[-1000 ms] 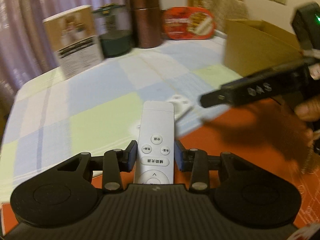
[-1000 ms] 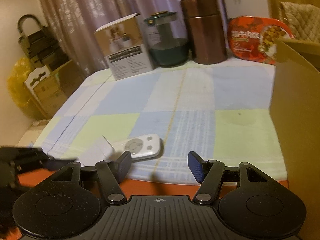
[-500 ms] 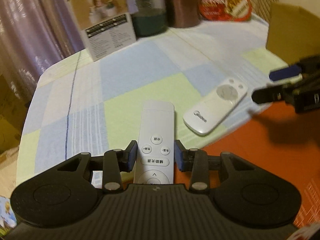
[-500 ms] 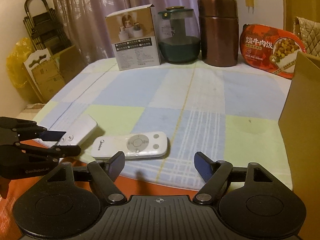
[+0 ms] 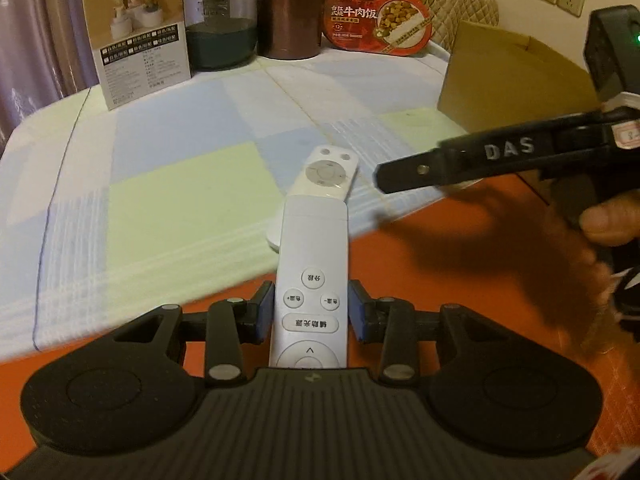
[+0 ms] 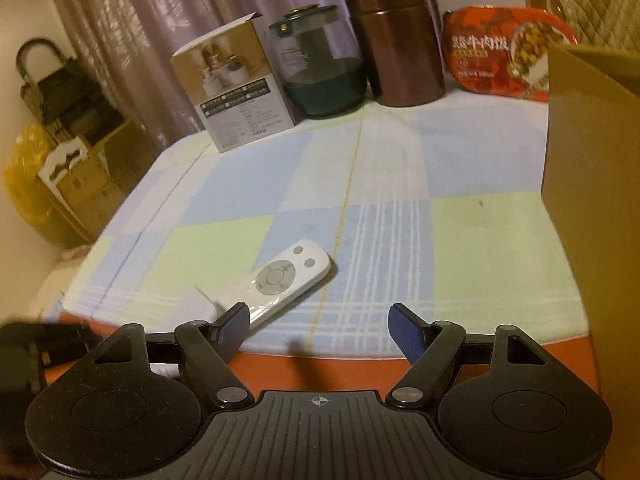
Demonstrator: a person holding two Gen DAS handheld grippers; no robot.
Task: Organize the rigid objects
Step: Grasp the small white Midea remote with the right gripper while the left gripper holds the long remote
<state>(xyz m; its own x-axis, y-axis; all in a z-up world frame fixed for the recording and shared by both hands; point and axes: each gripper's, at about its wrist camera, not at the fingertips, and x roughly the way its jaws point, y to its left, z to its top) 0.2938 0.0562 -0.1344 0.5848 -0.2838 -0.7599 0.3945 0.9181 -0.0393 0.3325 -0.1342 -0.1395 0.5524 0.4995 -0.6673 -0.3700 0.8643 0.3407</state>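
My left gripper (image 5: 311, 312) is shut on a long white remote (image 5: 310, 248), with the blue pads pressing its two sides near the buttons. The remote's far tip overlaps a rounded white remote (image 5: 326, 174) that lies on the checked tablecloth; whether they touch I cannot tell. The right wrist view shows the rounded remote (image 6: 286, 280) just beyond my right gripper (image 6: 320, 328), close to its left finger. That gripper is open with nothing between its pads. One finger (image 5: 460, 160) of it reaches in from the right in the left wrist view.
An open cardboard box (image 5: 512, 76) stands at the right. Along the far edge stand a printed carton (image 5: 140, 36), a glass jar (image 5: 220, 28), a brown canister (image 5: 288, 12) and a red food pack (image 5: 376, 20). The table's front edge (image 6: 360, 372) is orange.
The right gripper's jaws have widened. The left gripper swung with the long remote, whose tip now lines up with the rounded remote. The rounded remote has stayed on the cloth.
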